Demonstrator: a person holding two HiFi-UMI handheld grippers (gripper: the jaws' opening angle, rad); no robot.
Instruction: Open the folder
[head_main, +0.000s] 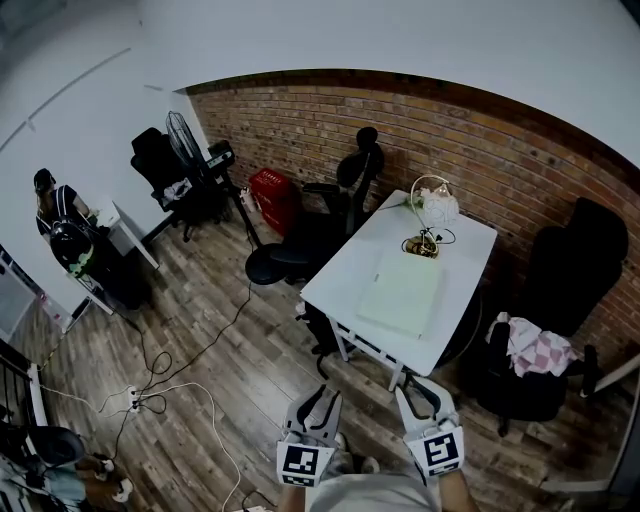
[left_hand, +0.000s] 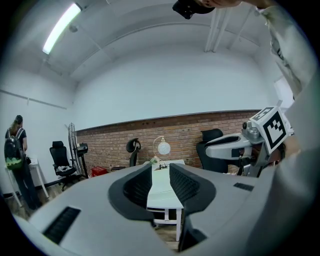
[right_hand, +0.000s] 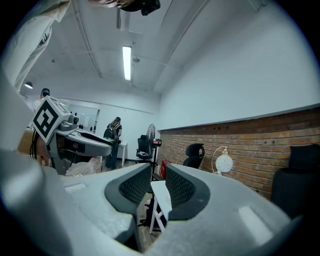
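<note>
Folder (head_main: 402, 293) well beyond left tongs (head_main: 322, 400), right tongs (head_main: 415, 396).

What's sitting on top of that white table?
A pale green folder lies flat, closed, on the table; beyond it stand a white globe lamp and a small corded item. Anything inside the folder is covered.

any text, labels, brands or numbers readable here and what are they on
No word, number or brand can be read in any view.
On the folder: a plain pale cover, no print shows.
On the left gripper and the right gripper: only black-and-white square marker patterns, no letters.
On the red crate: too small to tell whether it carries any marking.
</note>
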